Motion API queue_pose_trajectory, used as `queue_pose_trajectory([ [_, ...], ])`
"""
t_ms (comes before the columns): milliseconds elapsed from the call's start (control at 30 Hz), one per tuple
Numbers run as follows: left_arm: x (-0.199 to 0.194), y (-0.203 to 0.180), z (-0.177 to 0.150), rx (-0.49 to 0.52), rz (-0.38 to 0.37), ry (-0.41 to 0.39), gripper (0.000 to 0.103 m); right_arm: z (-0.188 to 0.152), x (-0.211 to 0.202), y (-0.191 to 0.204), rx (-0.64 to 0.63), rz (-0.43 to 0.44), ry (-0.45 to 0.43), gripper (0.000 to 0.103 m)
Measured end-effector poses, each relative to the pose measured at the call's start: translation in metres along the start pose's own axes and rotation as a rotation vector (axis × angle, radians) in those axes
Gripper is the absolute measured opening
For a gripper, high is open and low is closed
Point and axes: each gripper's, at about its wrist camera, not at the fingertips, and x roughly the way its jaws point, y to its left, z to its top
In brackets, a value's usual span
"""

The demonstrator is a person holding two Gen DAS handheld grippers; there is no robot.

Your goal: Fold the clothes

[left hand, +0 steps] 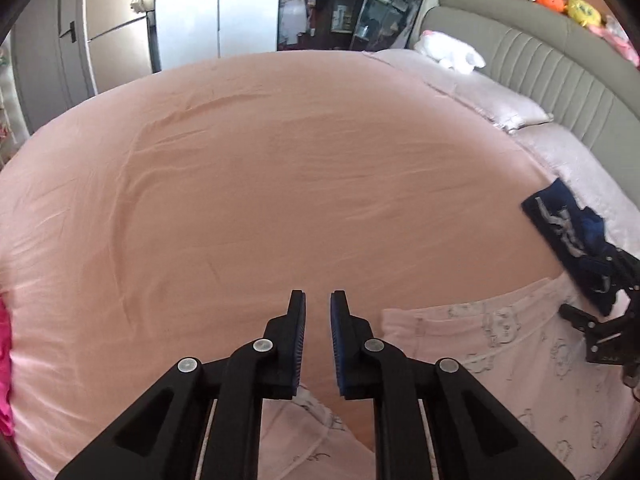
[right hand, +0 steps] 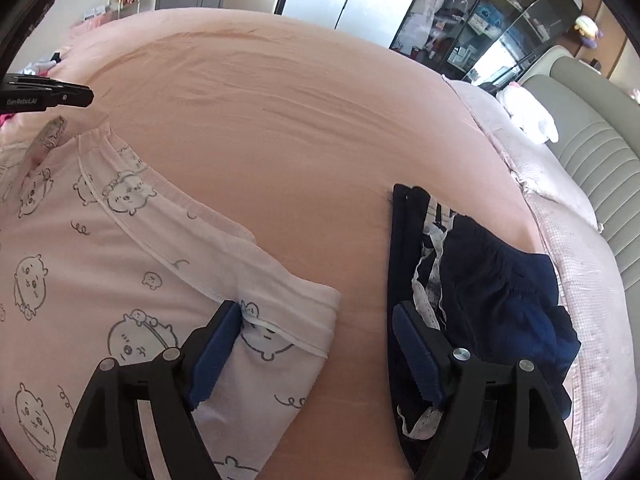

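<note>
A pale pink pyjama piece [right hand: 100, 260] printed with cartoon faces lies flat on the bed, also at the lower right of the left wrist view [left hand: 500, 344]. To its right lies a crumpled navy garment [right hand: 500, 292] with white lace trim [left hand: 560, 220]. My right gripper [right hand: 316, 310] is wide open just above the bed. One finger is over the pink piece's corner hem and the other over the navy garment's edge. My left gripper [left hand: 318, 300] hovers over bare sheet beside the pink piece, its pads a narrow gap apart with nothing between them. It shows at the left edge of the right wrist view [right hand: 80, 96].
A peach sheet [left hand: 280, 160] covers the wide bed. Pink pillows [left hand: 500, 96], a white plush toy [left hand: 448, 54] and a grey padded headboard [left hand: 560, 72] line the right side. Magenta cloth [left hand: 4, 360] lies at the left edge. Cabinets and a glass-door wardrobe [left hand: 352, 0] stand beyond the bed.
</note>
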Motion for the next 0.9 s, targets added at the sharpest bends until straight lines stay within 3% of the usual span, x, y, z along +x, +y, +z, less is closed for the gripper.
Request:
queue_pose_trajectory([
  [100, 0.001, -0.038, -0.007, 0.184, -0.13, 0.058, 0.011, 0.002, -0.014, 0.001, 0.024, 0.091, -0.072, 0.079],
  [133, 0.013, -0.047, -0.01, 0.23, -0.115, 0.095, 0.011, 0.002, -0.014, 0.003, 0.023, 0.127, -0.071, 0.079],
  [200, 0.038, -0.065, -0.015, 0.322, -0.084, 0.17, 0.011, 0.002, 0.005, 0.012, -0.031, 0.089, 0.011, 0.079],
  [267, 0.048, -0.067, 0.001, 0.32, -0.086, 0.124, 0.012, 0.004, 0.016, 0.007, -0.002, 0.052, -0.014, 0.08],
  [300, 0.049, -0.066, 0.014, 0.298, -0.044, 0.11, 0.014, 0.006, 0.017, 0.002, 0.045, 0.056, -0.019, 0.08],
  [400, 0.019, -0.063, 0.03, 0.199, -0.05, 0.082, 0.013, 0.012, 0.004, -0.009, 0.153, 0.08, -0.046, 0.081],
  [433, 0.009, -0.062, 0.036, 0.166, -0.053, 0.074, 0.014, 0.01, -0.007, -0.006, 0.147, 0.125, -0.055, 0.082],
  [500, -0.017, -0.077, 0.012, 0.215, -0.123, 0.141, 0.017, 0.005, -0.029, 0.002, 0.131, 0.22, -0.071, 0.082],
  [567, -0.04, -0.095, -0.028, 0.322, -0.116, 0.209, 0.022, -0.015, -0.045, 0.021, 0.107, 0.278, -0.039, 0.082],
  [600, -0.047, -0.098, -0.049, 0.327, -0.11, 0.247, 0.033, -0.025, -0.053, 0.031, 0.095, 0.306, -0.022, 0.082],
  [633, -0.054, -0.101, -0.069, 0.333, -0.103, 0.285, 0.053, -0.035, -0.061, 0.042, 0.083, 0.335, -0.005, 0.082],
  [667, -0.059, -0.104, -0.091, 0.314, -0.128, 0.329, 0.063, -0.045, -0.069, 0.052, 0.071, 0.363, 0.012, 0.082],
  [700, -0.062, -0.105, -0.108, 0.296, -0.154, 0.364, 0.069, -0.055, -0.077, 0.062, 0.059, 0.391, 0.029, 0.082],
  [767, -0.075, -0.112, -0.143, 0.308, -0.132, 0.399, 0.069, -0.075, -0.093, 0.082, 0.034, 0.447, 0.063, 0.082],
  [833, -0.093, -0.116, -0.168, 0.377, -0.052, 0.384, 0.069, -0.096, -0.105, 0.095, -0.038, 0.39, 0.067, 0.083],
  [900, -0.115, -0.107, -0.179, 0.343, 0.039, 0.392, 0.069, -0.118, -0.12, 0.102, -0.125, 0.298, 0.049, 0.084],
])
